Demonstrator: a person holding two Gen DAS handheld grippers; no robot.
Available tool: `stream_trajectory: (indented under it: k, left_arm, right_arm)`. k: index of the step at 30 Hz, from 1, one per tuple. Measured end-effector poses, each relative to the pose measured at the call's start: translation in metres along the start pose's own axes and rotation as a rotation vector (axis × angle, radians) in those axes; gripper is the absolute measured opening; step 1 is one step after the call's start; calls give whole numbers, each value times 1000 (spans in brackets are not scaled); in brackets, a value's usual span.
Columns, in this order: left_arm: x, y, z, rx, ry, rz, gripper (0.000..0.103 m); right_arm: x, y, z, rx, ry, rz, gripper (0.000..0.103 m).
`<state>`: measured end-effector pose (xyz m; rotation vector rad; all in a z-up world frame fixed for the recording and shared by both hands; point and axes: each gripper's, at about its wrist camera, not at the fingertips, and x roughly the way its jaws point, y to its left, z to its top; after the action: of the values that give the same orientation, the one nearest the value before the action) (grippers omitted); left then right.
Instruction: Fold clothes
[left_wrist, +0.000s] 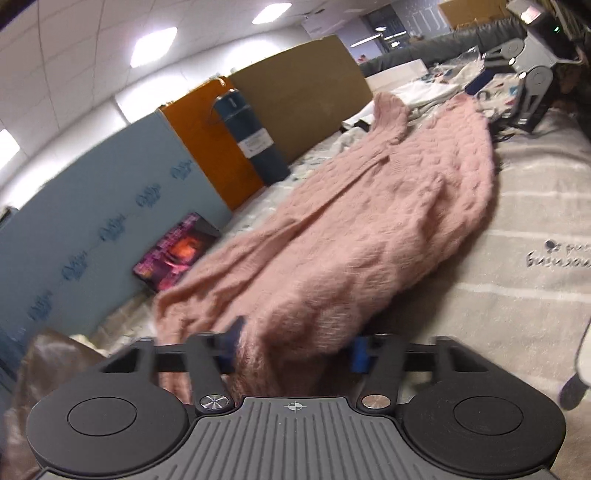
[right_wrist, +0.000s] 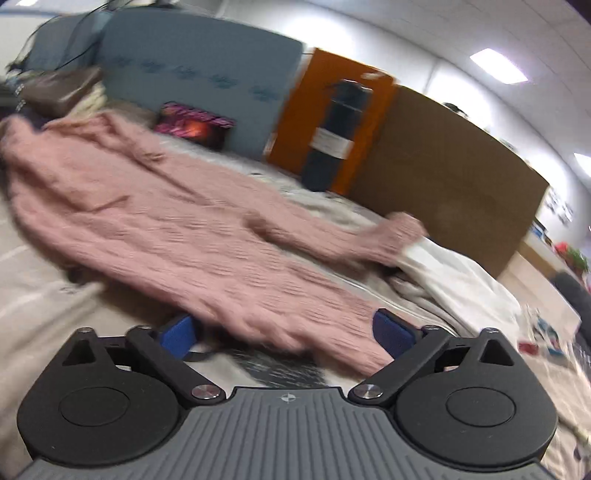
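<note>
A pink knitted sweater lies spread out on a striped beige bed cover. My left gripper has its blue pads on either side of a bunched edge of the sweater, and the fabric fills the gap between them. In the right wrist view the sweater stretches from far left to the near right, with one sleeve reaching right onto a white cloth. My right gripper is open, its blue pads wide apart around the sweater's near edge.
A blue headboard, an orange panel and a brown board line the far side, with a dark rolled mat standing against them. A colourful box leans there. White cloth and clutter lie at the right.
</note>
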<state>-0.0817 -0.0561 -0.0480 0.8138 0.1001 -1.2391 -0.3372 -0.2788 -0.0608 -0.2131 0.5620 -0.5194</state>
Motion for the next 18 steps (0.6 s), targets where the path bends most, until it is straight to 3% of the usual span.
stream_trajectory:
  k: [1,2,4,7,11,17,18]
  left_arm:
    - [2,0,1,1,3,-8,27]
    - [3,1,2,0,5,-15,22]
    - [4,7,4,-12,-5,-11,20]
    - [5,22,12,-17,-30,23,18]
    - [12,55,27,-14,-54,33,17]
    - [43,111,35,-105,-14,23,17]
    - [50,117,34,-126,-4,27,22]
  right_arm:
    - [2,-5,-2,20,-3,3,71]
    - [5,-8,-3,24,-10,9,45]
    - [9,-14,-2,12,-55,29,21]
    - [15,-33,14,66,-155,76,15]
    - [35,-49,45,-9,-227,86,13]
    - [97,-68,91,-143,-122,184,13]
    - [109,-70,95,-156,-90,204,13]
